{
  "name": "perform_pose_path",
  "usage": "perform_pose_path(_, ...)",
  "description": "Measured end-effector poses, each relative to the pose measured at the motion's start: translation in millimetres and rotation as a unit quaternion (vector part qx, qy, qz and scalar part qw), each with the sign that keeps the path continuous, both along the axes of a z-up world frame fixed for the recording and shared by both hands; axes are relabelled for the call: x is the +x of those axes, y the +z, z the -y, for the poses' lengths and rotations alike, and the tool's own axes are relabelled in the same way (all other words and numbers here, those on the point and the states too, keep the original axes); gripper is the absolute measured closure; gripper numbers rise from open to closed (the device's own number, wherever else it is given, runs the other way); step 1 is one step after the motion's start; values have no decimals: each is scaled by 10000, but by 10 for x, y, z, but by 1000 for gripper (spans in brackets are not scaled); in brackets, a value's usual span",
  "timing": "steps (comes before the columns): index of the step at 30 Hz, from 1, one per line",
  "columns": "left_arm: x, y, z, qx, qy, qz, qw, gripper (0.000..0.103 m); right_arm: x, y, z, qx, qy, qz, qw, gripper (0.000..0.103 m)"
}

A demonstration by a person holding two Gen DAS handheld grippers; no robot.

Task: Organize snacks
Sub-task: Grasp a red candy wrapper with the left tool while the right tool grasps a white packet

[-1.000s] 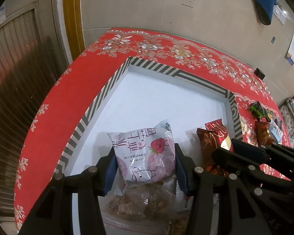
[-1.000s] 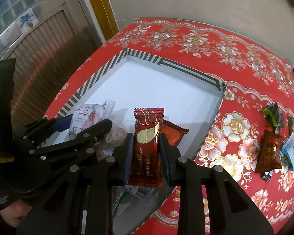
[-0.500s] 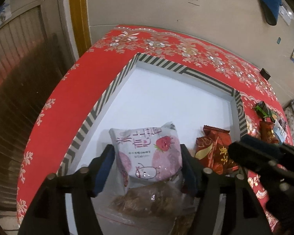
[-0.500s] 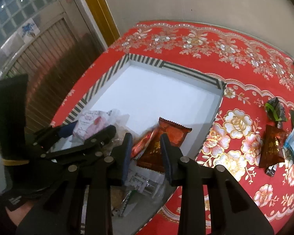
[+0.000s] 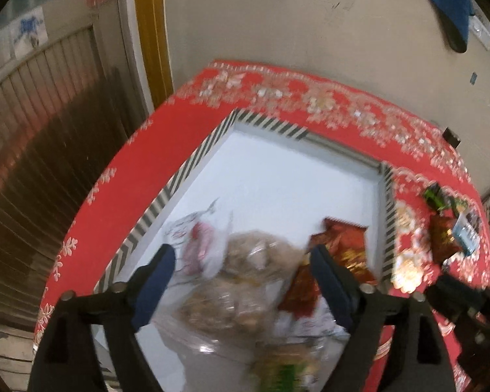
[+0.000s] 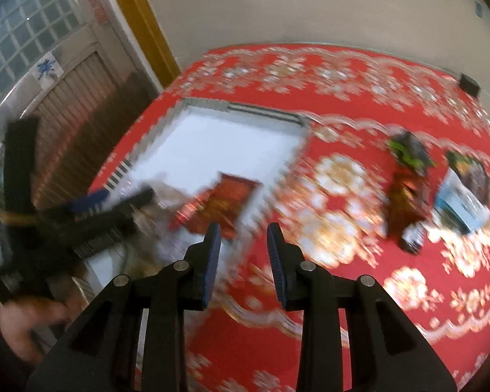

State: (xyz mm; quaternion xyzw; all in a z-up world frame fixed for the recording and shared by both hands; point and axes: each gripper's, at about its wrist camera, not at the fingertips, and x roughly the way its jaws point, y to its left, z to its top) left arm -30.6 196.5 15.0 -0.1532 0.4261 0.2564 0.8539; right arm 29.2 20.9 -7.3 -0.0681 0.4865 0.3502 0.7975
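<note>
Above the near end of the striped-rim box [image 5: 166, 192], hovering with fingers spread wide and gripping nothing: left gripper [image 5: 241, 258]. Lying on the white floor just beyond its tips, blurred: pink-and-white snack bag [image 5: 202, 245], clear packs of brown snacks [image 5: 245, 274], red wrappers [image 5: 343, 248] toward the right wall. Over the red floral tablecloth [image 6: 343, 75], just right of the box's near corner, hanging parted and empty-fingered: right gripper [image 6: 243, 248]. Sitting well apart to the far right on the cloth: loose snack packets [image 6: 434, 179].
</note>
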Motion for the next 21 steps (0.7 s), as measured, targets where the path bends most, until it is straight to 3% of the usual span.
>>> perform_pose_path(11, 541, 99, 879, -59, -908, 80, 9958, 13, 452, -233, 1484, 108, -1438, -356, 9889, 74)
perform_pose_path(19, 1150, -89, 1523, -352, -1817, -111, 9827, 13, 896, -190, 2025, 447, -1988, -313, 9785, 74)
perform_pose_path(21, 1300, -147, 1608, -426, -1921, -185, 9803, 13, 1002, -157, 2032, 470, -1877, -170, 9810, 62)
